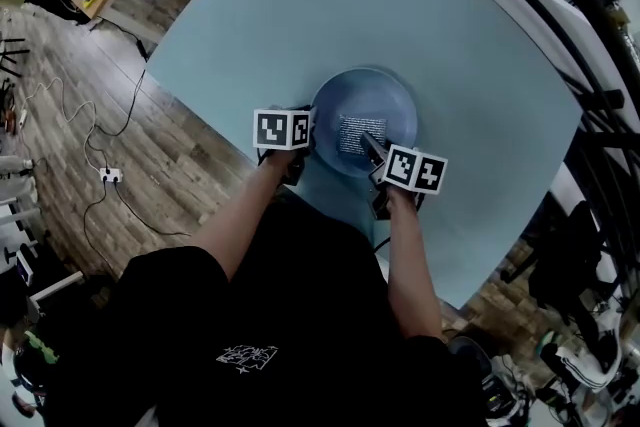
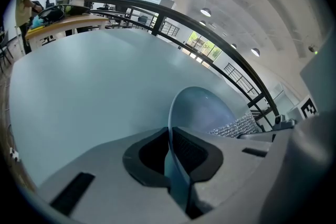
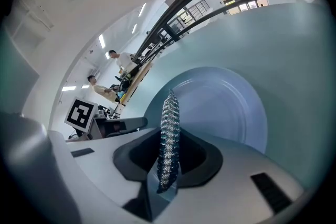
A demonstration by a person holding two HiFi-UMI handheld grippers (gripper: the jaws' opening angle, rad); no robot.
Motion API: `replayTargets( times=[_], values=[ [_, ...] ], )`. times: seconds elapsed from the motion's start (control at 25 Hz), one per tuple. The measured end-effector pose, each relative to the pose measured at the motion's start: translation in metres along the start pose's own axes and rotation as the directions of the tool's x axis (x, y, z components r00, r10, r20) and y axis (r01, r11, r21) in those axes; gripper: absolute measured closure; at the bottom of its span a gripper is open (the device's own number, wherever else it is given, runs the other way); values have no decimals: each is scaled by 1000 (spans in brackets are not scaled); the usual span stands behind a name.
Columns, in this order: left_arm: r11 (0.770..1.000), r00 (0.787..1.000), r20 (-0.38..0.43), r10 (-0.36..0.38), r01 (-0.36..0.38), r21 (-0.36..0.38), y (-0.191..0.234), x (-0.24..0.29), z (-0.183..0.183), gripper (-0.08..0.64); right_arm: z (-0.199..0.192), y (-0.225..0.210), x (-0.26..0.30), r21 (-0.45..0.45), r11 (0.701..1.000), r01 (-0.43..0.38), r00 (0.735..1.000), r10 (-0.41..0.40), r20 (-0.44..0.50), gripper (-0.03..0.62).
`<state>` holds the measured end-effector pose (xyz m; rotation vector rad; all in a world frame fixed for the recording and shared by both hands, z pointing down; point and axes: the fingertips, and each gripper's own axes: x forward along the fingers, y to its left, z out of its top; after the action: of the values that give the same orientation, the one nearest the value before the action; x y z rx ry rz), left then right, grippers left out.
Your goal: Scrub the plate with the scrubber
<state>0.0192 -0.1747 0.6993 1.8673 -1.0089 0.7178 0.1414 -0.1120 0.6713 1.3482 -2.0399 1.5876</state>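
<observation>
While the right gripper (image 3: 169, 164) clamps the chain-mail scrubber (image 3: 170, 118), laid across the plate's (image 1: 390, 103) middle, and the left gripper (image 2: 169, 152) pinches the plate's left rim, scrubbing looks under way but unfinished, the shallow, glossy pale-blue plate lying on the table (image 1: 300, 5) with no grime I can make out.

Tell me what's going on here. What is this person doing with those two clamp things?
A person stands at a pale blue table with a gripper in each hand. The left gripper is clamped on the near rim of a blue plate, apparently to steady it. The right gripper pinches a metal chainmail scrubber and holds it over the middle of the plate. Whether the scrubber is pressing on the plate is not clear.
</observation>
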Motion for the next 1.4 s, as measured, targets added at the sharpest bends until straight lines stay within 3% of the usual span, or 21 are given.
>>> replayTargets(
  times=[0.44,0.84,1.12,1.4],
  values=[
    [1000,1000,-21,-11,11,13,-2,-2,-2,529,23,18,30,-15,1000,3,999,-3,42,509],
    [999,999,-28,-22,22,23,-2,-1,-2,529,40,-19,1,99,995,19,989,-33,142,509],
    [999,999,-12,-41,41,27,0,-9,1,509,36,-23,-24,159,986,-49,981,17,193,509],
    [994,996,33,-88,85,70,-7,-29,20,503,37,-9,-56,221,967,-126,944,48,327,509]
  ],
)
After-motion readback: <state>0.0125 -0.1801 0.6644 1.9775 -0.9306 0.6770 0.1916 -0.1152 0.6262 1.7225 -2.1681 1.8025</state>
